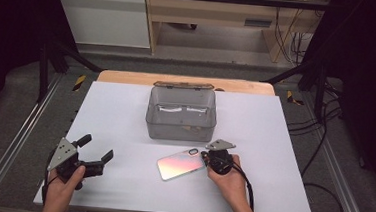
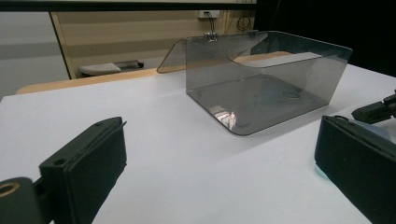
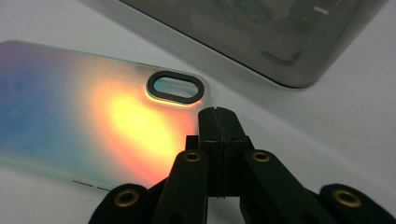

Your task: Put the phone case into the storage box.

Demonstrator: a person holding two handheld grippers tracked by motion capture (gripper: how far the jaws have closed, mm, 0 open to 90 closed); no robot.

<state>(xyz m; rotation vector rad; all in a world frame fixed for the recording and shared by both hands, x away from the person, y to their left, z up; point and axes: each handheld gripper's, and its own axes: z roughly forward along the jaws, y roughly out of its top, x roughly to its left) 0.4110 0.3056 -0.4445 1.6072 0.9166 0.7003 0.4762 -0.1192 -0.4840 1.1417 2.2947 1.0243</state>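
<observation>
An iridescent phone case (image 1: 179, 164) lies flat on the white table (image 1: 125, 111), in front of a smoky clear plastic box (image 1: 181, 113) whose lid is tipped open at the back. My right gripper (image 1: 207, 157) is shut, its tip at the case's right end. In the right gripper view its joined jaws (image 3: 217, 116) sit at the case's (image 3: 93, 116) edge, just below the oval camera cutout (image 3: 175, 87). My left gripper (image 1: 96, 148) is open at the front left with nothing in it. Between its jaws (image 2: 219, 172) lies bare table, the box (image 2: 261, 93) beyond.
The box is empty and stands mid-table with its open side up. A wooden edge (image 1: 128, 77) runs behind the white top. Black frame posts (image 1: 43, 71) and cables (image 1: 323, 145) flank the table. The right gripper's tip (image 2: 373, 111) shows far right in the left gripper view.
</observation>
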